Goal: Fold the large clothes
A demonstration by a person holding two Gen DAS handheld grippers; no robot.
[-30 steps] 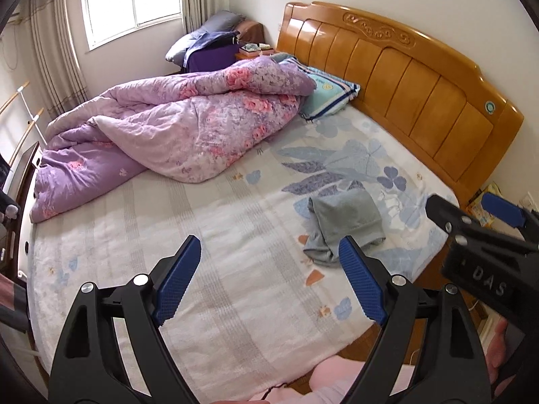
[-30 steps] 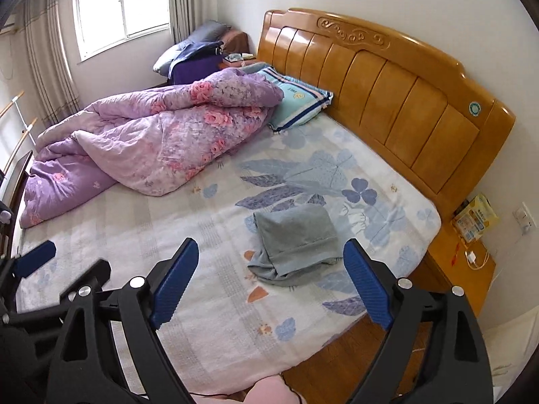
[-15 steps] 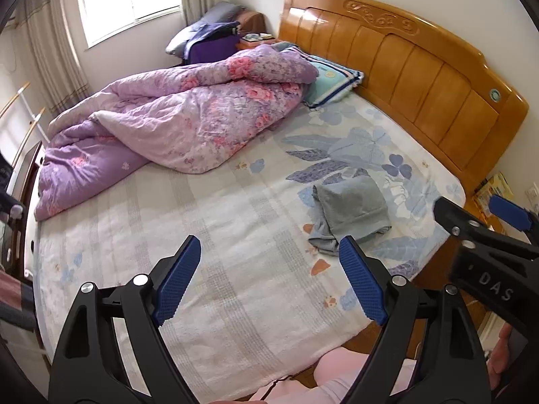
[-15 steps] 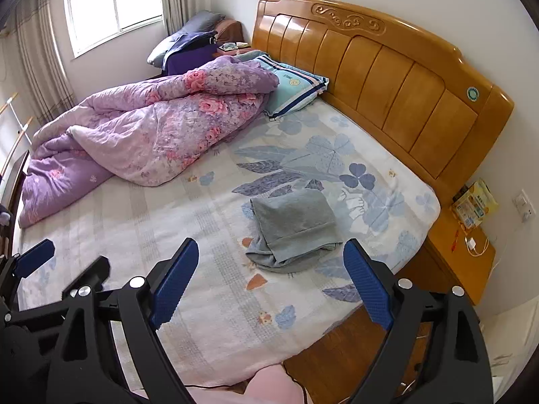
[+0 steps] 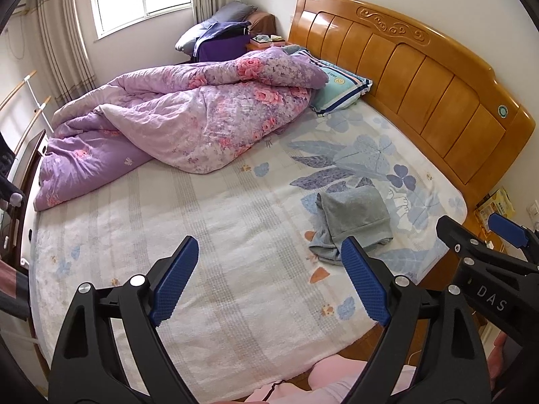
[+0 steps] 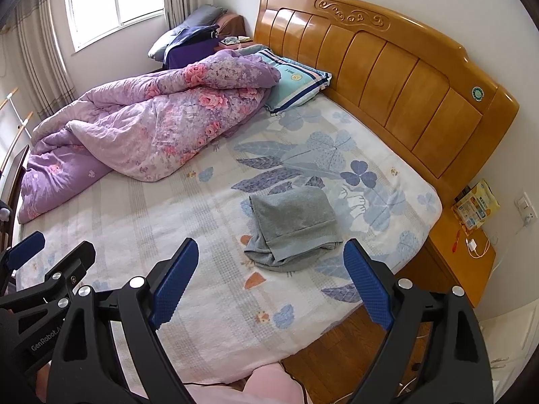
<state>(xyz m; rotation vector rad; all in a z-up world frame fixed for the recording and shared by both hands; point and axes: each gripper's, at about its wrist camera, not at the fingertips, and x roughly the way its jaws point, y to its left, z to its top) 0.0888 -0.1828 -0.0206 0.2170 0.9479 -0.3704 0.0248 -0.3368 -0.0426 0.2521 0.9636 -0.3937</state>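
The purple floral quilt [image 5: 188,114] lies bunched on the left half of the bed [image 5: 235,269], reaching up to the striped pillow [image 5: 340,89] by the headboard [image 5: 438,77]. To its right, near the bed's right edge, rests the grey garment [image 5: 353,219], already folded into a rough rectangle with 1 lower layer spilling out at the front left corner.

Handling, as a judgement: the garment appears light, soft and limp. It will sag and unfold if lifted by 1 point only. Recommended hold: the 2 near corners, or the loose spilled edge, taken through all layers. The thick bed cover beneath may snag in a pinch.

Left claw [image 5: 269,279]: fingers spread wide, holding nothing, touching nothing, raised above the near part of the bed, well apart from the garment.

Right claw [image 6: 269,279]: fingers likewise spread wide and empty, raised above the bed's near edge, with the garment seen between its blue pads [image 6: 367,289]. A wooden nightstand [image 6: 461,256] stands beside the bed at far right.
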